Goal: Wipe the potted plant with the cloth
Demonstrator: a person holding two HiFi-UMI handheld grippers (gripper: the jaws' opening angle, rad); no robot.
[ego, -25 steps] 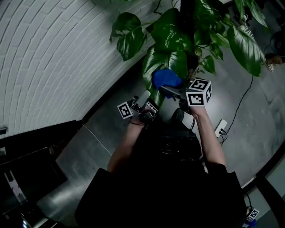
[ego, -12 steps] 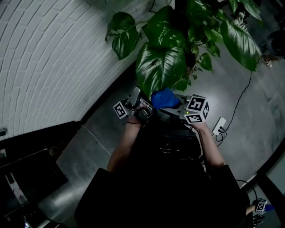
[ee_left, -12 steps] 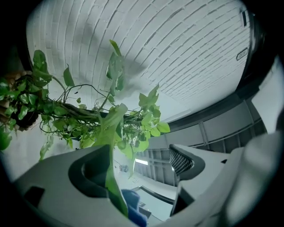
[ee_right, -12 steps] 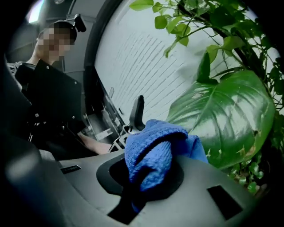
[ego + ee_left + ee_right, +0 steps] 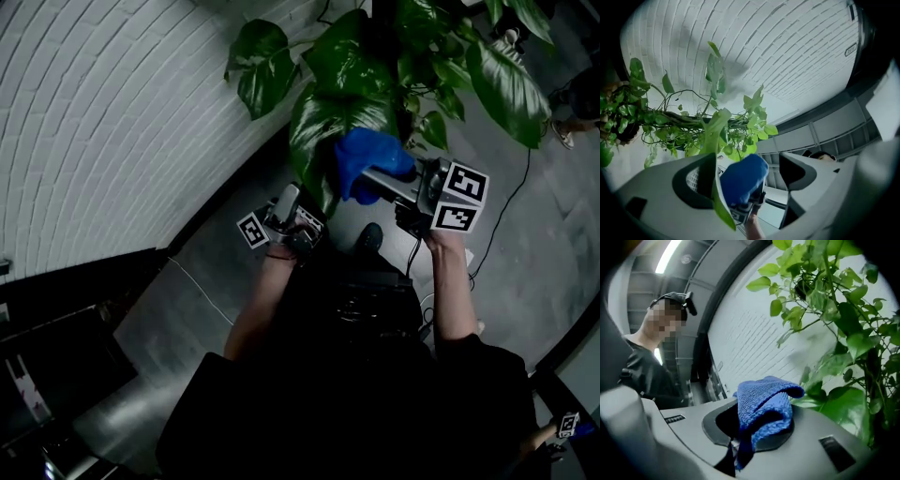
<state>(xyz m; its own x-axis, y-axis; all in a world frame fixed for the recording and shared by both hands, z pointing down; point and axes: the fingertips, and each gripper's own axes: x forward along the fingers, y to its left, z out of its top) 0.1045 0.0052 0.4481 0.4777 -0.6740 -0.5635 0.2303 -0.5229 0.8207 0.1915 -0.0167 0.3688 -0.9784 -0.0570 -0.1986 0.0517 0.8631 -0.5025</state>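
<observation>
At the foot of the white brick wall (image 5: 112,122), head view: the potted plant (image 5: 412,56) fills the top of the frame, its pot not made out.

- Right gripper (image 5: 386,180): jaws clamped on the blue cloth (image 5: 367,157), which bunches up over the jaw tips. The right gripper view confirms this, with a fold of cloth pinched between the pads and the rest flopping forward.
- Cloth position: raised against the large low leaf (image 5: 323,127), touching or just beside its right-hand edge (real contact can't be settled from the overlap).
- Left gripper (image 5: 289,201): below the same leaf, pointing up. In the left gripper view the jaws stand wide apart and grip nothing. The edge of a leaf (image 5: 716,185) runs down along the inner face of the left jaw, with the cloth showing beyond the gap.

Progress, as a judgement:
- Wiping looks under way on this one big leaf, the free gripper placed to steady it from beneath.
- No leaf shows a clear wiped or unwiped difference, so what is finished cannot be read.
- The leaves higher up and to the right sit apart from the cloth, so most of the plant probably remains.
</observation>
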